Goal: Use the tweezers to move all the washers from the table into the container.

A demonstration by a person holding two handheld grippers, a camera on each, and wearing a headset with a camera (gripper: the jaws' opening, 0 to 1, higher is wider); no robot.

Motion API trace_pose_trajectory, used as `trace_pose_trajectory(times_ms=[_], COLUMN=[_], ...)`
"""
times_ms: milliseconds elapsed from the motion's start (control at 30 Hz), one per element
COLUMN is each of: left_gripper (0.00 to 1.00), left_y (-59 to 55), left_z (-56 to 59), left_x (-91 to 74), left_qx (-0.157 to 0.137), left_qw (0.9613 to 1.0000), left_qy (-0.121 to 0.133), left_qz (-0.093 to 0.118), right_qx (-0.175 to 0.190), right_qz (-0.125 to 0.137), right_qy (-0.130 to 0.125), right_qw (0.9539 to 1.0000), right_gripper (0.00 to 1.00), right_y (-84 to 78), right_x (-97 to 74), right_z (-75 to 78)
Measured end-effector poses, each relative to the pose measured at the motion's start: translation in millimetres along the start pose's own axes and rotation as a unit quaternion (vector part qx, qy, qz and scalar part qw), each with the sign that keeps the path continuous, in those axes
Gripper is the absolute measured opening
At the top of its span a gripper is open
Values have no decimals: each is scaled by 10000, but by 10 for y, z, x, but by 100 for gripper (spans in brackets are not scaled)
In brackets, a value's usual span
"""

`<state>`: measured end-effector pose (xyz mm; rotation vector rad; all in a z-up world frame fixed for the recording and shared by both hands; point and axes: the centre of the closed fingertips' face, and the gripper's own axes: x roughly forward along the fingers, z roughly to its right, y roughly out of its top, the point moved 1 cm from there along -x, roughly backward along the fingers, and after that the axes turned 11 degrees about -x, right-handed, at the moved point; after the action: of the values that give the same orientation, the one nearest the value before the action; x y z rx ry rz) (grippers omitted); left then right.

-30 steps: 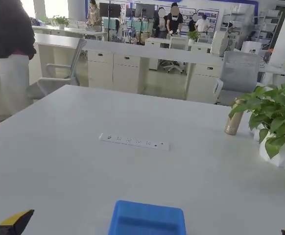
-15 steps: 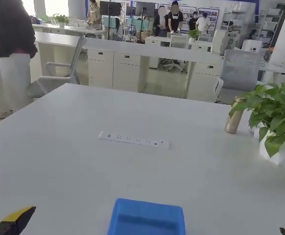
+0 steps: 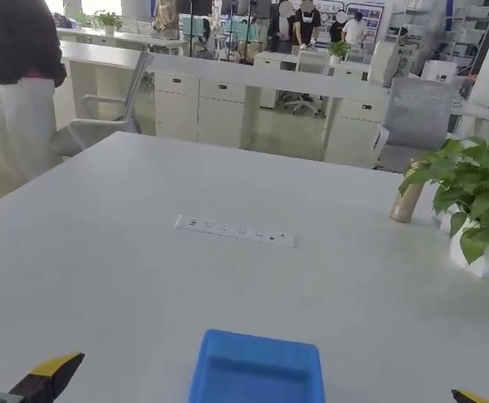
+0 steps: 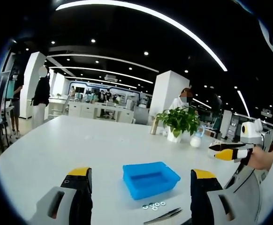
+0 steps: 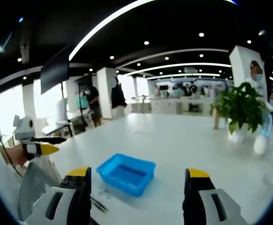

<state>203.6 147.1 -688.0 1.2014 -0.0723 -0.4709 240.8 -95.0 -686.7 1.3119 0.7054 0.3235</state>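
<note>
White broad table, first step: nothing picked up yet.
It carries a blue rectangular plastic container; the left claw and right claw hover wide open, empty. Thin silver metal tweezers lie just beside a cluster of small metal washers, near the container. Next, likely: lower one claw and pinch the tweezers.

Your container is a plain bright blue on a white table. Your left gripper and right gripper both have black jaws capped in yellow, on grey bodies. The washers look silvery, the tweezers a dark metal grey. The power strip is white, the plant green in a white pot, the bottle dull gold.
</note>
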Motion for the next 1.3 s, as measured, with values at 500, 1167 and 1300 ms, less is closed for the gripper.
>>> trace_pose_trajectory(times_ms=[500,1167,1300], left_gripper=[52,16,15], left_y=[-535,-1236,-1346], left_z=[-46,-96,-113], left_x=[251,277,298], left_qx=[785,2171,2596], left_qw=[9758,8856,8602], left_qy=[-899,-1706,-1794], left_qz=[-1835,-3735,-4006], right_qx=[-387,-935,-1007], right_qz=[-702,-1908,-1935], right_qy=[649,2164,2281], right_qw=[9947,9529,9489], right_gripper=[49,32,32], right_y=[-331,-980,-1037], right_x=[162,412,458], right_z=[-216,-816,-855])
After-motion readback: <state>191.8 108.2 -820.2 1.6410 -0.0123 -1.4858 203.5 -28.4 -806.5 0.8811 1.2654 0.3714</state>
